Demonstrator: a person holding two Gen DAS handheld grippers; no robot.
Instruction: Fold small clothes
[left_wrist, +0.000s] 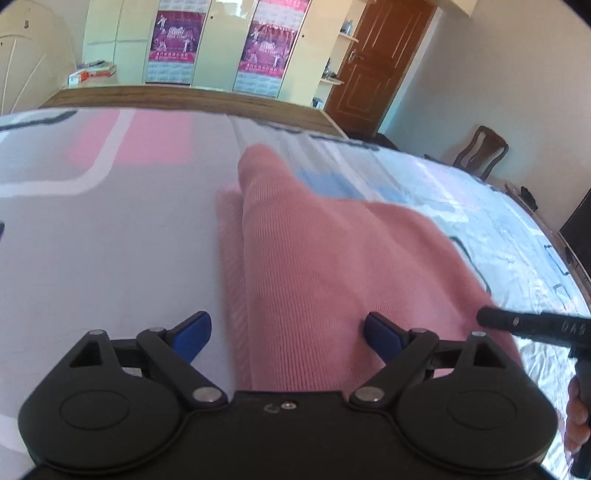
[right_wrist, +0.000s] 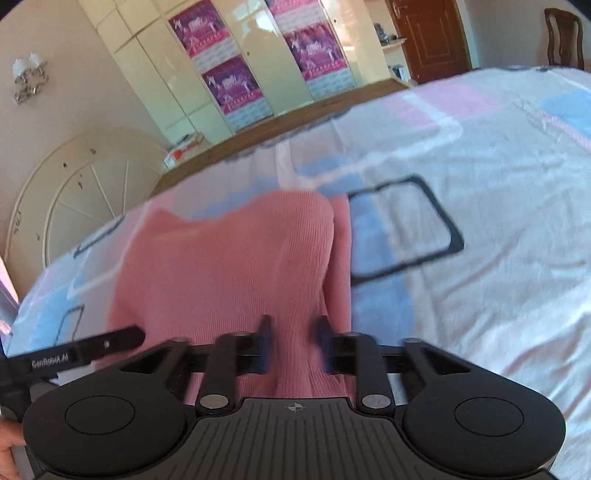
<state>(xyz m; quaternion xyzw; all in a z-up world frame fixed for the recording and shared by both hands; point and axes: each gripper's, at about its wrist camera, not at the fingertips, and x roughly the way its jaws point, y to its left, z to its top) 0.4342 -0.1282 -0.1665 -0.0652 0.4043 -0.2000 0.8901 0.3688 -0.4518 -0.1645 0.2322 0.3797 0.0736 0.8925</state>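
Observation:
A pink ribbed knit garment (left_wrist: 306, 258) lies on a bed, partly folded, with a raised ridge running away from me. It also shows in the right wrist view (right_wrist: 229, 266). My left gripper (left_wrist: 288, 336) is open, its blue fingertips (left_wrist: 194, 328) spread wide over the garment's near left edge. My right gripper (right_wrist: 293, 345) has its jaws close together with a bunch of the pink fabric between them; the pads look pressed on it. The right gripper's body (left_wrist: 535, 326) shows at the right of the left wrist view.
The bed sheet (right_wrist: 498, 229) is pale with pink, blue and black squares. A wooden bed edge (left_wrist: 192, 96), wardrobes with posters (left_wrist: 173, 40), a brown door (left_wrist: 376, 62) and a chair (left_wrist: 480, 151) stand beyond. A white headboard (right_wrist: 74, 199) is at left.

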